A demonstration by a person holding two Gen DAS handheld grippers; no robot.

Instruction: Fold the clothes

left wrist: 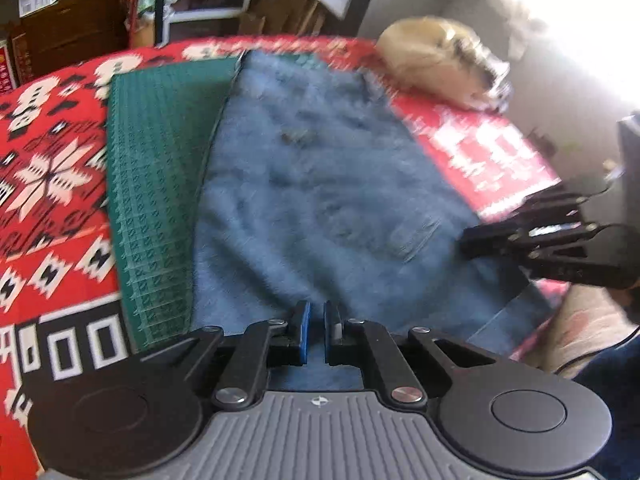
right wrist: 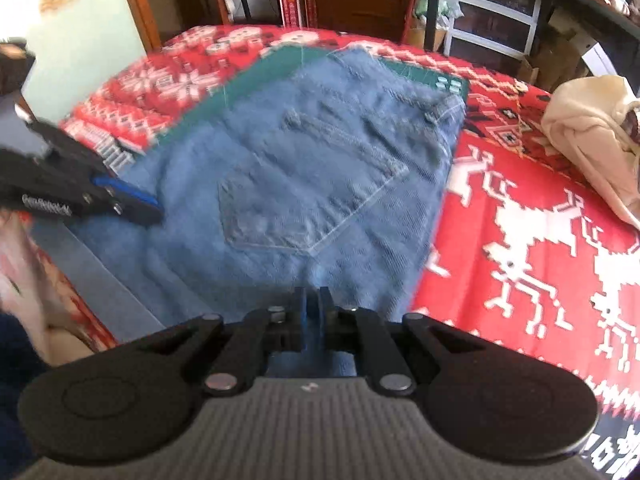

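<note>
Blue jeans (left wrist: 320,184) lie on a green mat (left wrist: 156,184) over the red patterned blanket, with a back pocket (right wrist: 304,196) facing up. My left gripper (left wrist: 316,330) is at the jeans' near edge, its blue pads a narrow slit apart with denim in and under them. In the right wrist view it (right wrist: 154,208) comes in from the left over the denim. My right gripper (right wrist: 314,312) is shut on the near edge of the jeans (right wrist: 360,128). Seen from the left wrist, it (left wrist: 470,242) sits at the jeans' right side. A paler underside of denim (left wrist: 508,320) shows below it.
A cream garment (right wrist: 592,136) is heaped on the blanket (right wrist: 520,216) to the right, also visible as a bundle (left wrist: 436,60) at the far right corner. Drawers, shelves and boxes (left wrist: 208,4) stand behind the bed. A person's sleeve (right wrist: 16,360) is at the left.
</note>
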